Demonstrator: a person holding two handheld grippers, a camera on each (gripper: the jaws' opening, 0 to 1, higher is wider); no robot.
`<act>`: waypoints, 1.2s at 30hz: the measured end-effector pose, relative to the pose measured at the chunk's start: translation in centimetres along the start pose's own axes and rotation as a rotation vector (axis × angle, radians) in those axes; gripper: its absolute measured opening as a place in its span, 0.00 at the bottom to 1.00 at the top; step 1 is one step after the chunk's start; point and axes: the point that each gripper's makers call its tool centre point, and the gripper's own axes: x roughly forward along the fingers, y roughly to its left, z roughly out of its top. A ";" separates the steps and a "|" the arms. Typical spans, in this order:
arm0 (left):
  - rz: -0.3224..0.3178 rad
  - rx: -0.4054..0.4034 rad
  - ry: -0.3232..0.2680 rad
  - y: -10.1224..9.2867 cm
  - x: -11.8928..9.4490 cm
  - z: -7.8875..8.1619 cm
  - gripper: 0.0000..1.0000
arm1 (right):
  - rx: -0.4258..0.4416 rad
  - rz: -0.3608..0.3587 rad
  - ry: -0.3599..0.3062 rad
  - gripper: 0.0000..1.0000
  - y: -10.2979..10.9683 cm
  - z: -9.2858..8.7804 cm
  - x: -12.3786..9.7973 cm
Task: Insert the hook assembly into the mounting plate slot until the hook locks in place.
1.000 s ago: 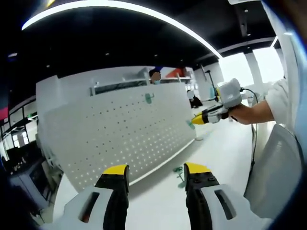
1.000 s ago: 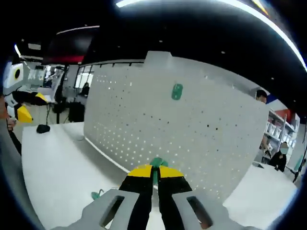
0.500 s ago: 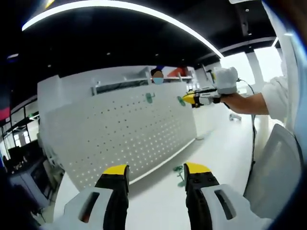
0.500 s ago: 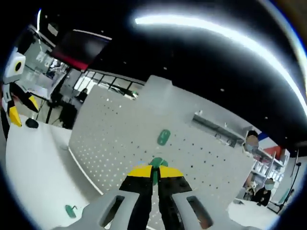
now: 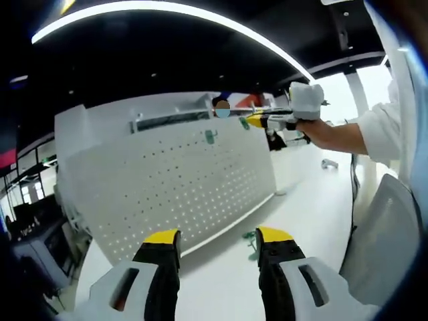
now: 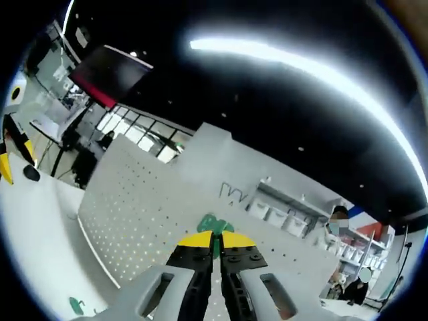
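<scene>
1. Right gripper view: right gripper (image 6: 213, 235) is pinched narrow on a green hook (image 6: 215, 225), held up near the top edge of the white pegboard (image 6: 134, 221). In the left gripper view the same gripper (image 5: 249, 120) sits at the board's upper right, close to a green hook already hanging (image 5: 209, 137).
2. Risk: the hook tip looks high, at or over the top rim. Pushed from here it could miss the slot row and skid off the edge. Cause: poor alignment, plus the jaws hide most of the hook.
3. Risk: only a small part of the hook seems gripped, so it could twist or drop if it catches on a hole edge.
4. Risk: the board stands upright on the table (image 5: 314, 207); a hard push might tip or shift it.
5. Left gripper (image 5: 219, 242) is spread wide, empty, low over the table, well apart from the board.
6. Around: a spare green hook on the table (image 5: 250, 237) by the board's foot, also seen at (image 6: 75, 306); shelving and people behind the board. Nothing blocks the approach.
</scene>
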 end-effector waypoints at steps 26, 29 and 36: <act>-0.008 -0.029 0.080 -0.3 0.8 -2.5 0.49 | -0.107 -0.037 -0.069 0.00 -2.1 -1.4 7.5; -0.014 -0.031 0.092 -0.4 0.9 -2.8 0.49 | -0.108 -0.035 -0.071 0.00 -2.0 -1.9 7.9; -0.022 -0.036 0.110 -0.6 1.1 -3.3 0.49 | -0.077 -0.044 -0.057 0.00 -2.0 -3.2 7.9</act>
